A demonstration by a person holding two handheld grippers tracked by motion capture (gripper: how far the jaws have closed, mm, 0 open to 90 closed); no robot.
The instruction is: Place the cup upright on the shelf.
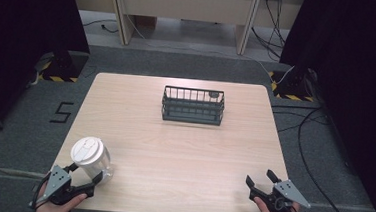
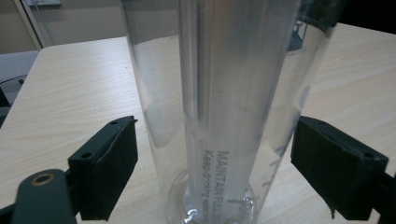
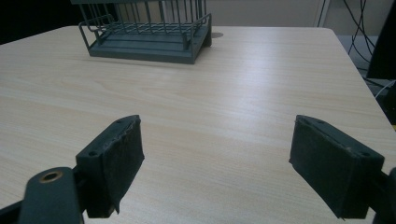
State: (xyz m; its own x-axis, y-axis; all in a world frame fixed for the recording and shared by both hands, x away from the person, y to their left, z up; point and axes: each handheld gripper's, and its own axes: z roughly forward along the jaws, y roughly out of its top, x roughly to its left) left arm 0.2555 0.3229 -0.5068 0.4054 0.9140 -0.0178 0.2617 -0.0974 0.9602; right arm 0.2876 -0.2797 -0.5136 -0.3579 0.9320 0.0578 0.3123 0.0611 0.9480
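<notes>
The table [image 1: 183,151] carries a wire basket [image 1: 193,105] at its far centre. The clear plastic cup [image 1: 92,158], white-lidded, stands upright at the near left corner. It likely handles light, thin-walled and slippery; grip mid-wall, gently. The left gripper [image 1: 87,175] straddles it, jaws apart, not touching. The right gripper [image 1: 260,178] rests spread and empty.

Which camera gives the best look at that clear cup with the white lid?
The high view: the whole cup shows, lid included, standing at the table's near left corner between the left gripper's open jaws. The left gripper view shows its clear wall close up.
</notes>
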